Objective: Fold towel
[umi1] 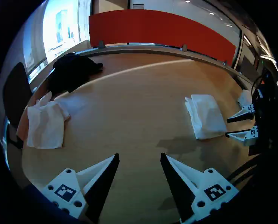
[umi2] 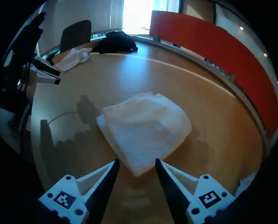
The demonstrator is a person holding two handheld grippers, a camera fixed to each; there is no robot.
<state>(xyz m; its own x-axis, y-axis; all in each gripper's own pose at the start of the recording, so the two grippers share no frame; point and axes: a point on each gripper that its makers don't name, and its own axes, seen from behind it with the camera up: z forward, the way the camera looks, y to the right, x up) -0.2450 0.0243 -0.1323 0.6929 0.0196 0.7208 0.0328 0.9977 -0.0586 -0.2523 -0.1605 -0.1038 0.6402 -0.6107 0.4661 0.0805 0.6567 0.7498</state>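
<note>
Right gripper view: right gripper [umi2: 136, 161], fingers spread, clasping nothing; near corner of folded white towel [umi2: 146, 127] shows between them, contact not discernible. Towel lies on wooden table [umi2: 213, 123]. Left gripper view: left gripper [umi1: 139, 156], fingers spread, empty, over tabletop, well apart from towel; crumpled white cloth [umi1: 45, 125] at left table edge; dark garment [umi1: 71, 69] beyond, detail indistinct; right gripper's body lost in shadow at right margin

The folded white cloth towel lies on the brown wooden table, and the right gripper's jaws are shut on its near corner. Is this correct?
No: the right gripper view shows the right gripper with jaws open, the near corner of the folded white cloth towel at the gap between them, unclamped. It lies on the brown wooden table.
</note>
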